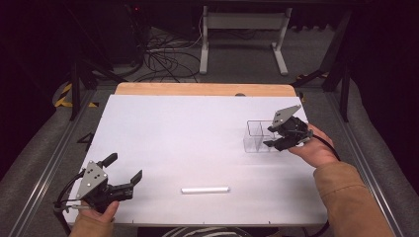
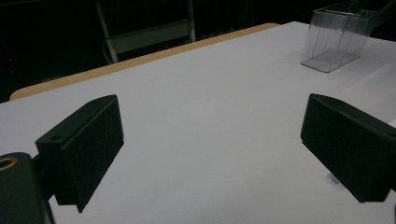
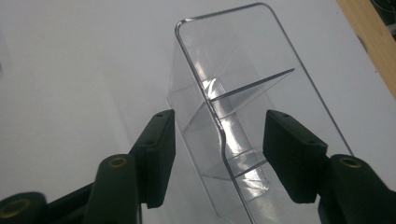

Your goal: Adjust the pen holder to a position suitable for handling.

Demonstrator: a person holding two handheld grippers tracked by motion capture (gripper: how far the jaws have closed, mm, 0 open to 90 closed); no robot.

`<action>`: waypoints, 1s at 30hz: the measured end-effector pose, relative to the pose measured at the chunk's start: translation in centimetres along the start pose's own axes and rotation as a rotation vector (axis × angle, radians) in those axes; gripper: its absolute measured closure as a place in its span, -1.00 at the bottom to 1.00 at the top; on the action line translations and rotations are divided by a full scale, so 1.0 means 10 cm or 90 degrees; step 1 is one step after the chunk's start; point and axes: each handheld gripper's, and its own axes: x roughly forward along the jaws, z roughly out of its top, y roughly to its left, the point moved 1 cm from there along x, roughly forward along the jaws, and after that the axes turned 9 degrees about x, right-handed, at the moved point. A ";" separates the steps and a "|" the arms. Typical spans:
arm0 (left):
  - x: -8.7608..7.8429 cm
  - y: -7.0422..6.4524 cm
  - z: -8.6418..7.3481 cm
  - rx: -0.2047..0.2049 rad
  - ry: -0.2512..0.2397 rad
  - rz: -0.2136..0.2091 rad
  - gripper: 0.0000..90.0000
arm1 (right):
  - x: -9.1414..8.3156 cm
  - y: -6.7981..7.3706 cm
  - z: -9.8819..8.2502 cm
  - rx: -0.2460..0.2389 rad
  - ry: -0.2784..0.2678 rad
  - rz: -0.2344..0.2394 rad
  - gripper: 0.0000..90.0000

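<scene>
Right claw straddles one wall of the clear divided box at the counter's right side, jaws half-spread, pads not pressing; left claw gapes wide and empty near-left, white stick lying between.

Left gripper has its two black jaws wide apart, nothing between them, just bare white table surface. Clear plastic box stands upright at upper right, well apart from the jaws. The table's wooden edge runs along the far side, with a white table frame in the dark behind.
</scene>
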 end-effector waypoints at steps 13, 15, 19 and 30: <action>0.00 0.00 0.00 0.001 0.000 0.000 -0.85 | 0.23 0.04 0.02 -0.051 0.060 -0.009 0.33; 0.00 0.00 0.00 0.001 0.001 -0.001 -0.85 | 0.29 0.05 0.02 -0.057 0.073 -0.009 0.38; 0.00 0.00 0.00 0.000 0.002 -0.002 -0.85 | 0.33 0.05 0.02 -0.063 0.084 -0.007 0.45; 0.00 0.00 0.00 0.001 0.000 0.000 -0.85 | 0.34 0.09 0.02 -0.098 0.087 -0.002 0.62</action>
